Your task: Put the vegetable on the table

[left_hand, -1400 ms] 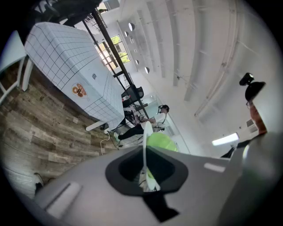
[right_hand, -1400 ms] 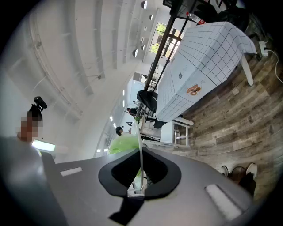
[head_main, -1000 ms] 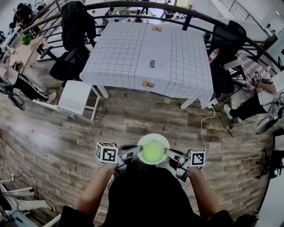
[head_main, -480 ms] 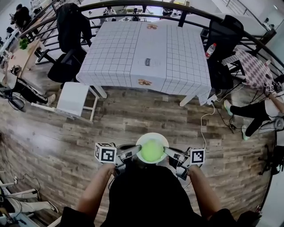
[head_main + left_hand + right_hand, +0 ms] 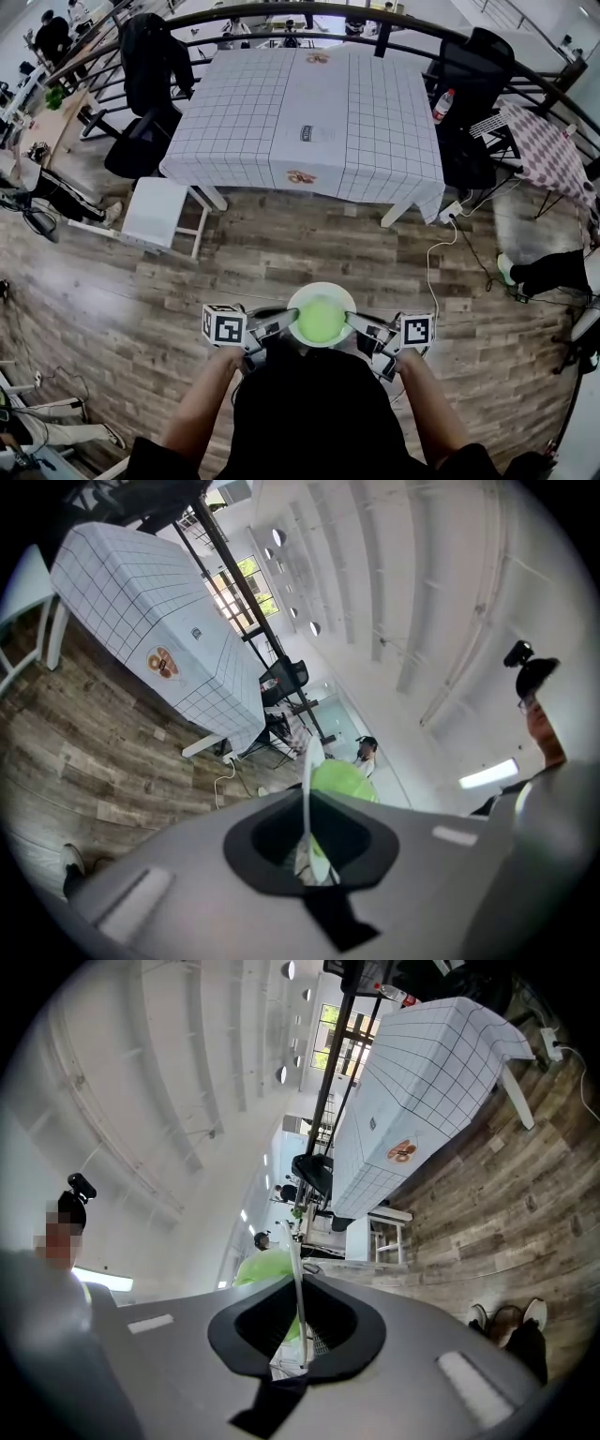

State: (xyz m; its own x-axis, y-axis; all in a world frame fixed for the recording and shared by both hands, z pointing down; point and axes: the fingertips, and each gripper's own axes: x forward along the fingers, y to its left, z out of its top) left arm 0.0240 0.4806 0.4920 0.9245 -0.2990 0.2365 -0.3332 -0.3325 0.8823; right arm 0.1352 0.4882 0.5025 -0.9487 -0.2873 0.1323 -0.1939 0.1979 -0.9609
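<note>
- Spreading under everything, the plank floor (image 5: 281,253) fills most of the head view, with a white cable (image 5: 433,272) trailing across it on the right.
- Ahead stands the table (image 5: 309,103), draped in a white cloth with a dark grid, well apart from the person and the claws.
- A black chair (image 5: 145,131) with a dark jacket hung over it stands at the table's left end.
- A white stool (image 5: 155,208) stands on the floor by the table's near left corner.
- The white plate (image 5: 298,298) is carried level in front of the person's chest, above the floor and not over the table.
- The vegetable (image 5: 321,320), round and pale green, sits in the middle of the plate.
- The left claw (image 5: 279,324) is closed tight on the plate's left rim; in its own view the thin rim runs edge-on between the jaws.
- The right claw (image 5: 360,324) is clamped on the opposite rim in the same way, its jaws almost together with only the thin rim between them.
- A bottle (image 5: 442,105) with a red cap shows at the table's right edge.
</note>
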